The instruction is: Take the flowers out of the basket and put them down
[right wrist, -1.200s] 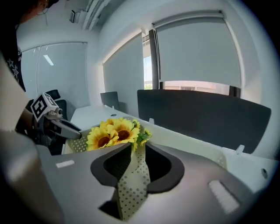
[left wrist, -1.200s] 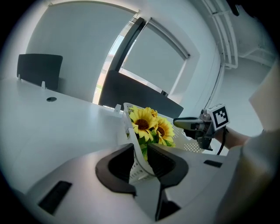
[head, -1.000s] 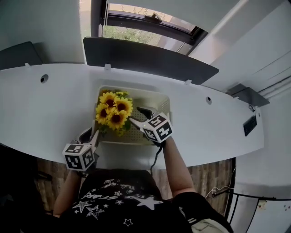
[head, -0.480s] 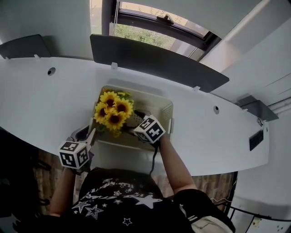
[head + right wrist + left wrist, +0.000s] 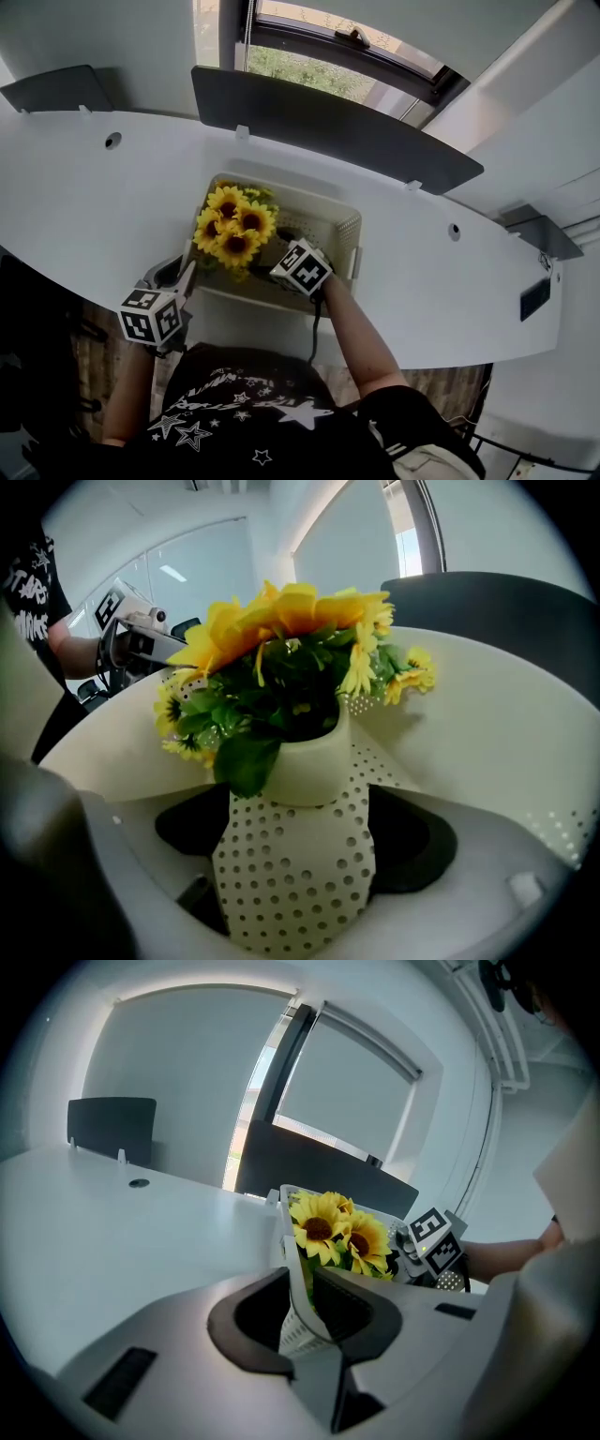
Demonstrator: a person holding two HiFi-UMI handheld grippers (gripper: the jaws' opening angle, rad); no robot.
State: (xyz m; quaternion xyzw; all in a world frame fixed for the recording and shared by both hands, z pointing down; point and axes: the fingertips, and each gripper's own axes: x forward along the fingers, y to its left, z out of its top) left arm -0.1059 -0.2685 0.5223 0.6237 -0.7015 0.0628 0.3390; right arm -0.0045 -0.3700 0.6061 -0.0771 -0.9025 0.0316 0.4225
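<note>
A bunch of yellow sunflowers in a cream pot stands in the left part of a white perforated basket on the table. My left gripper is at the basket's near left corner. Its jaws are closing, with the basket's wall pinched between the pads. My right gripper is down inside the basket, right of the flowers. Its jaws are opening wide; the pot stands just ahead of the tips, apart from both pads, with the basket's perforated floor showing between them.
The basket sits near the front edge of a curved white table. A dark partition panel runs along the back, with a window behind it. Small cable holes dot the tabletop. The person's torso is at the table's near edge.
The right gripper has gone lower into the basket and nearer the flowers, and its jaws have spread. The left gripper has stayed at the basket's corner.
</note>
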